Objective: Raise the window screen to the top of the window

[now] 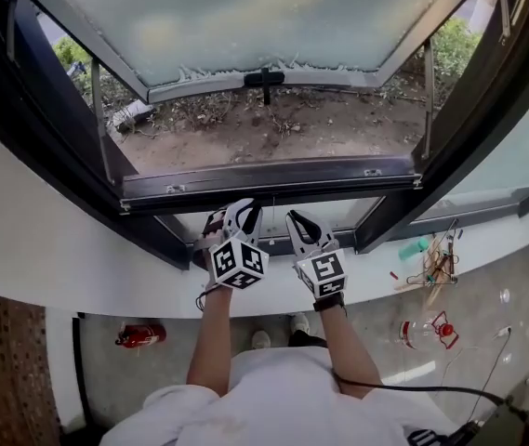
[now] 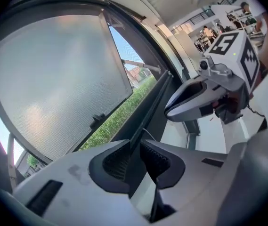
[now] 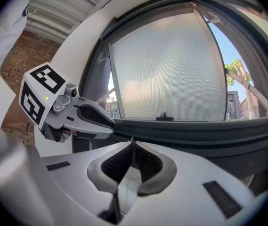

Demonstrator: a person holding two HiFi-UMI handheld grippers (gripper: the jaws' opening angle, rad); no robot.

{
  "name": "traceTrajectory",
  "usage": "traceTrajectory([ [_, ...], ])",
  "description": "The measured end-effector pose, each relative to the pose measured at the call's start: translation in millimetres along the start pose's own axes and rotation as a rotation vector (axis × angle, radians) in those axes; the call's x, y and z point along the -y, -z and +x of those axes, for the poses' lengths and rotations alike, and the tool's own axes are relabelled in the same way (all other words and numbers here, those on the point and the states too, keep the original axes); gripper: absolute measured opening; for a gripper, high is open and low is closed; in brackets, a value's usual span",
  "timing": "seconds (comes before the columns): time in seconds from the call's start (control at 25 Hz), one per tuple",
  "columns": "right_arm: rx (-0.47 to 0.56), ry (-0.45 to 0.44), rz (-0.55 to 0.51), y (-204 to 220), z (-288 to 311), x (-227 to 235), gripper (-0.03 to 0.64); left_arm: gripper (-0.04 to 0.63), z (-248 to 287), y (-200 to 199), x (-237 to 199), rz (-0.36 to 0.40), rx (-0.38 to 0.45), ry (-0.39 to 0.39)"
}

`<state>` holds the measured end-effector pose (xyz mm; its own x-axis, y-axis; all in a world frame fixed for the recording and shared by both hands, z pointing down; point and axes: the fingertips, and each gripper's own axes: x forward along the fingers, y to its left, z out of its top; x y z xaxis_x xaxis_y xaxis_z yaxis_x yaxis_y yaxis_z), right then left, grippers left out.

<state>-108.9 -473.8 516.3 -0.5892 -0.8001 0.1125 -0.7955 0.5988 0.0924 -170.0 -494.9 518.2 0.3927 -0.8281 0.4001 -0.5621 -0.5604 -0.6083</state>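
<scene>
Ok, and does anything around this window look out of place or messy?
Two things. On the floor at lower left, what looks like a red fire extinguisher lies on its side instead of standing. At right, clutter of wires and small items is scattered by the white ledge. The window itself shows no visible damage.

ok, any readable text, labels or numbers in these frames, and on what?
None readable.
Cubes on the left gripper and right gripper: black-and-white square markers only, no letters or digits.
Red canister: any label is too small to read.
Clutter at right: too small to read.
</scene>
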Motion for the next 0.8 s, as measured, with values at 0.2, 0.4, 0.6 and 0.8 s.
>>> traceTrajectory([
  [0.2,-0.096,-0.112,0.066,48,10,-6,0.076,0.098,12,11,7,0.123,-0.070,0.012],
  [0.4,-0.184,-0.169,0.120,87,21,-18,0.161,0.098,11,11,8,0.203,-0.085,-0.009],
  [0.6,-0.233,-0.154,0.170,121,27,-15,0.161,0.098,8,9,5,0.226,-0.063,-0.037],
  [0.8,-0.300,-0.155,0.220,165,31,-12,0.161,0.098,9,15,-5,0.243,-0.085,-0.073],
])
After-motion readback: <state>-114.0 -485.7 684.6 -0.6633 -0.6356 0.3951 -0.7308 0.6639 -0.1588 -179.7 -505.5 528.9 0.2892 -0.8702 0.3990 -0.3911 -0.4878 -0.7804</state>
